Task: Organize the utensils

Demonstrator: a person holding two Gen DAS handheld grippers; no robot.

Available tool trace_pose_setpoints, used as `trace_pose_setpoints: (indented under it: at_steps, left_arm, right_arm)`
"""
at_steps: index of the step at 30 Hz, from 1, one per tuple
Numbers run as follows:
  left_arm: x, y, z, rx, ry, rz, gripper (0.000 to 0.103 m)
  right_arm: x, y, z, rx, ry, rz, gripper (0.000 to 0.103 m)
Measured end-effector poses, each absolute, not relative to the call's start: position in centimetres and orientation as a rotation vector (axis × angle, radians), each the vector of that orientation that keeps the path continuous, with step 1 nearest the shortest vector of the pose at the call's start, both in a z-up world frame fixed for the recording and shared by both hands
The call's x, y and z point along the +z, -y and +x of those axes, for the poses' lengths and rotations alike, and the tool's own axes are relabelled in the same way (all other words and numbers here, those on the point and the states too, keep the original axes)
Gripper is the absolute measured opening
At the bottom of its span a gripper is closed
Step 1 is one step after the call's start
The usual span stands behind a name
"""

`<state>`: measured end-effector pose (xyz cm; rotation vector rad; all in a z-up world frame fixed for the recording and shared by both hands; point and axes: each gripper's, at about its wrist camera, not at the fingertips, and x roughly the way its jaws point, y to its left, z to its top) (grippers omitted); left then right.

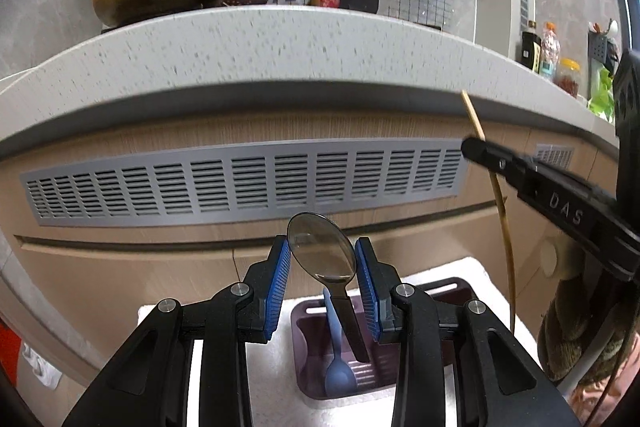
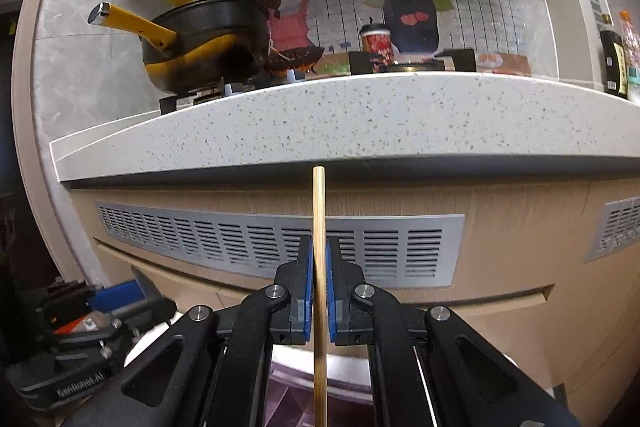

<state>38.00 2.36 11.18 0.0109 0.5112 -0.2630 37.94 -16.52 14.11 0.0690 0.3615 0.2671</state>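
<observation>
A pale blue plastic spoon (image 1: 338, 359) is already stowed in the maroon plastic holder (image 1: 304, 355) below the jaws. A clear plastic spoon (image 1: 322, 253) is clamped in the part-open left gripper (image 1: 322, 281), a wooden chopstick (image 2: 319, 267) upright in the fully closed right gripper (image 2: 319, 291); both remain to be deposited.

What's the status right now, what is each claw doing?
Left claw shut on metal spoon, bowl up, above purple bin. Right claw shut on upright chopstick. Blue spoon already in bin. Nothing in the way.
</observation>
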Motion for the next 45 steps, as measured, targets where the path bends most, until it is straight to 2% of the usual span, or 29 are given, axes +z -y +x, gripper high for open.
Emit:
trace_pose_setpoints:
  at_steps: [9,11,13,20,22,24,28,32,34,35,43,45]
  left_arm:
    - [8.3,-2.0,38.6,-0.272,-0.574,0.005,0.035]
    - [7.8,-2.0,38.6,-0.282,-0.594,-0.005,0.036]
    - [7.6,-2.0,38.4,-0.293,-0.606,-0.017,0.038]
    - [8.7,-2.3,34.7,-0.255,-0.607,-0.042,0.045]
    - [8.6,-2.7,32.9,-0.237,-0.614,-0.045,0.053]
    - [8.1,-2.9,31.1,-0.217,-0.628,-0.040,0.055]
    - [5.7,-3.2,27.6,-0.207,-0.704,-0.048,0.057]
    - [2.7,-3.2,24.7,-0.207,-0.799,-0.065,0.058]
    - [1.4,-3.2,23.3,-0.215,-0.842,-0.077,0.058]
    - [0.8,-3.1,22.7,-0.218,-0.865,-0.083,0.058]
    - [-2.3,-3.3,19.2,-0.211,-0.961,-0.041,0.065]
    - [-2.7,-4.0,19.0,-0.203,-0.974,-0.056,0.065]
  right_arm:
    - [13.4,15.6,38.6,0.243,-0.302,0.037,0.006]
    - [12.7,15.5,38.6,0.249,-0.321,0.013,0.013]
    - [12.1,15.9,38.2,0.252,-0.361,0.002,0.035]
    - [11.6,19.1,33.8,0.199,-0.454,-0.054,0.043]
    - [11.1,20.2,32.2,0.175,-0.500,-0.065,0.058]
    - [10.3,21.3,30.2,0.158,-0.540,-0.077,0.058]
    - [8.0,22.7,27.0,0.150,-0.643,-0.104,0.070]
    - [5.3,23.5,24.1,0.143,-0.741,-0.135,0.070]
    - [4.0,23.6,23.0,0.145,-0.794,-0.152,0.082]
    - [3.5,23.6,22.6,0.148,-0.811,-0.161,0.084]
    - [-0.5,20.6,20.4,0.239,-0.946,-0.326,0.085]
    - [-0.8,19.8,20.5,0.309,-0.999,-0.322,0.088]
